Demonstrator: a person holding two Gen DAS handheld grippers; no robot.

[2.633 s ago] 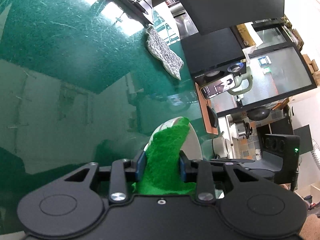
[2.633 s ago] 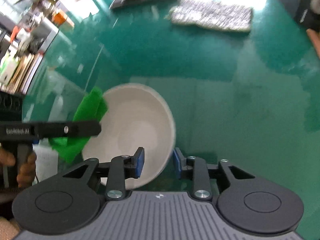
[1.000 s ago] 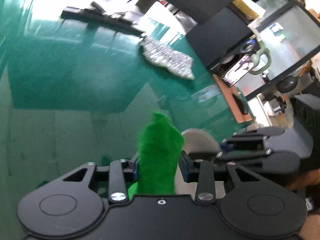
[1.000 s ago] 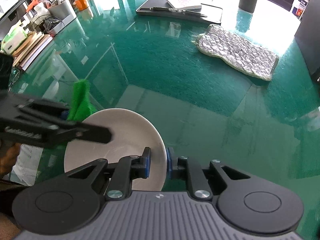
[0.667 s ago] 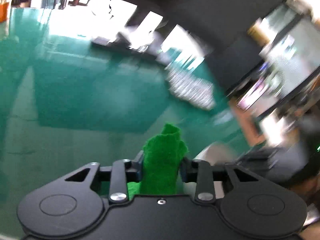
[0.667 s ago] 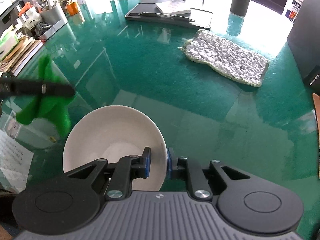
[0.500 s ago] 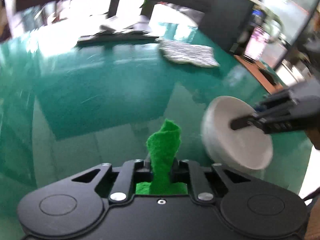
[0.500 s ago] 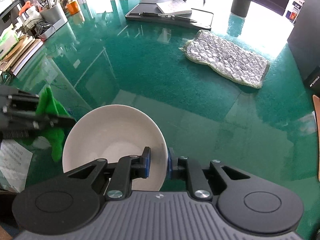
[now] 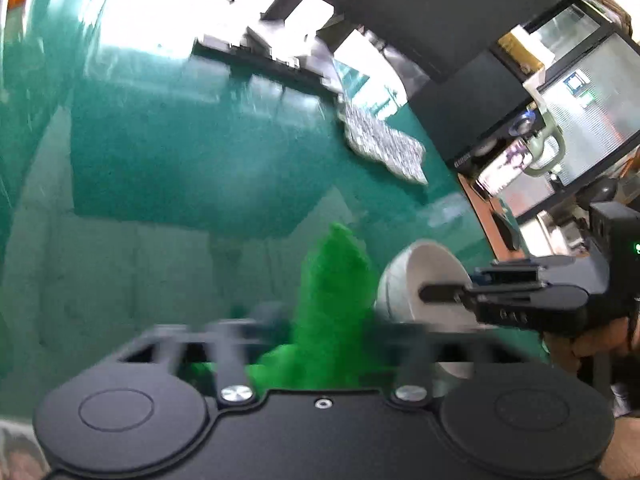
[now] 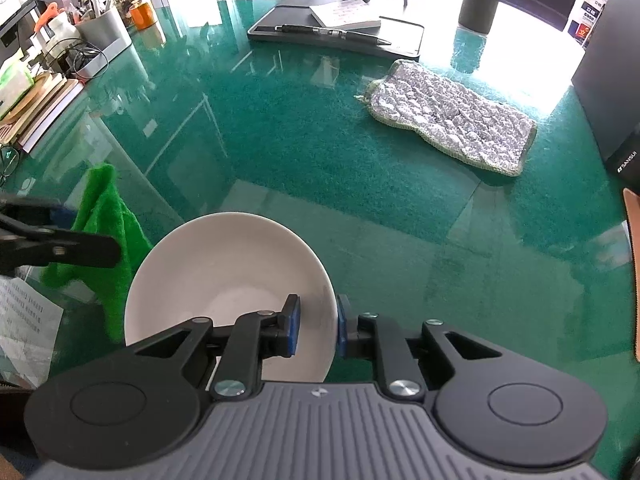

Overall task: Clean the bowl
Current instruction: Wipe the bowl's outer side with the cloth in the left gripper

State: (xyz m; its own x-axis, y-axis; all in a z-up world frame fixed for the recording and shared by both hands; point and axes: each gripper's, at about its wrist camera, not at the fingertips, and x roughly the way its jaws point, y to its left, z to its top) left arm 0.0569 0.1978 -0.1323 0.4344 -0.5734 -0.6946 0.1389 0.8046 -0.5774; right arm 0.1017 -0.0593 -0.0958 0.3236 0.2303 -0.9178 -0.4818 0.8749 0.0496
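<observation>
My right gripper (image 10: 316, 330) is shut on the near rim of a white bowl (image 10: 224, 276) and holds it above the green table, one pad inside and one outside. The bowl looks empty inside. My left gripper (image 9: 324, 332) is shut on a green cloth (image 9: 332, 304) that sticks up between its blurred fingers. In the left wrist view the bowl (image 9: 416, 280) is just right of the cloth, with the right gripper (image 9: 472, 292) clamped on it. In the right wrist view the green cloth (image 10: 108, 236) hangs just left of the bowl, close to its rim.
A grey quilted cloth (image 10: 452, 120) lies on the far right of the green glass table (image 10: 280, 148). A dark tray with a pen and notepad (image 10: 336, 32) sits at the back. Books, cables and containers (image 10: 60, 60) crowd the left edge. A black speaker (image 10: 612, 92) stands right.
My right gripper has closed on the bowl's rim and holds it steady. My left gripper has swung around with the green cloth and sits beside the bowl's left rim.
</observation>
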